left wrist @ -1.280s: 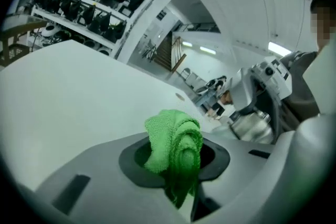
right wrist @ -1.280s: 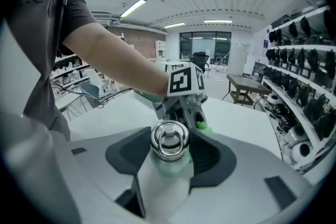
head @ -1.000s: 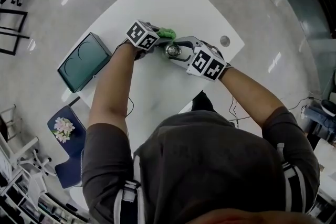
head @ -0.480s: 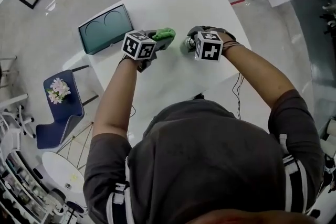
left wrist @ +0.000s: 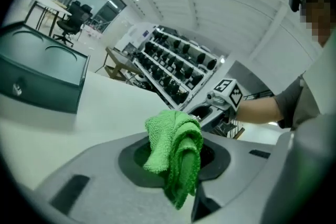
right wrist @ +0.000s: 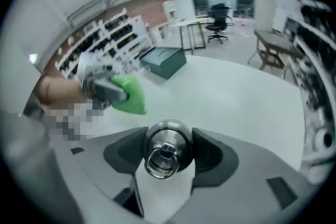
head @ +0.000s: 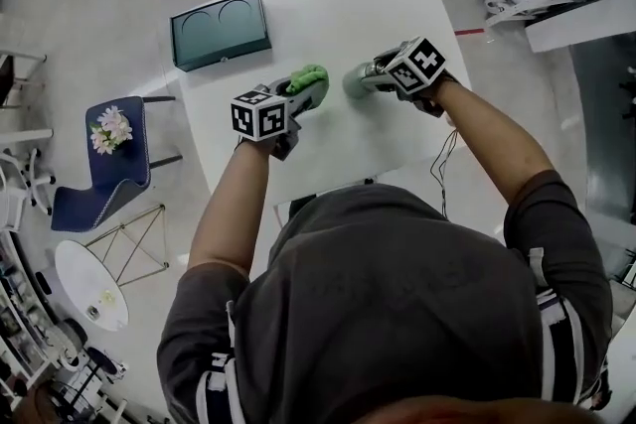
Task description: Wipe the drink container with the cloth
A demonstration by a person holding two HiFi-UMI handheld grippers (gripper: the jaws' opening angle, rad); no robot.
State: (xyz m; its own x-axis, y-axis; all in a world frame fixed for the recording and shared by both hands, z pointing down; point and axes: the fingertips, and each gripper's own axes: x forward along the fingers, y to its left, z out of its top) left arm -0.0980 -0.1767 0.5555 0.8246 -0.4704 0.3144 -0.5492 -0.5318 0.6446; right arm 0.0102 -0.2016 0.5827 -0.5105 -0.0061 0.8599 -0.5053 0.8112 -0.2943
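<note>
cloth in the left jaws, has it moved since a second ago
Yes: the cloth has pulled off the bottle, toward the teal case.

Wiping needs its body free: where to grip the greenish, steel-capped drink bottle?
Take the drink bottle by its round steel cap, from the person's right, where the right gripper has just been closing its jaws around it; the body juts toward the green cloth.

Dark grey short-sleeved shirt (head: 397, 303), perhaps white-striped sides — black-and-white marker cubes (head: 263, 114) (head: 422, 63)

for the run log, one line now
left gripper: holds cloth; right gripper: jaws just closed further on drink container; cloth off container
</note>
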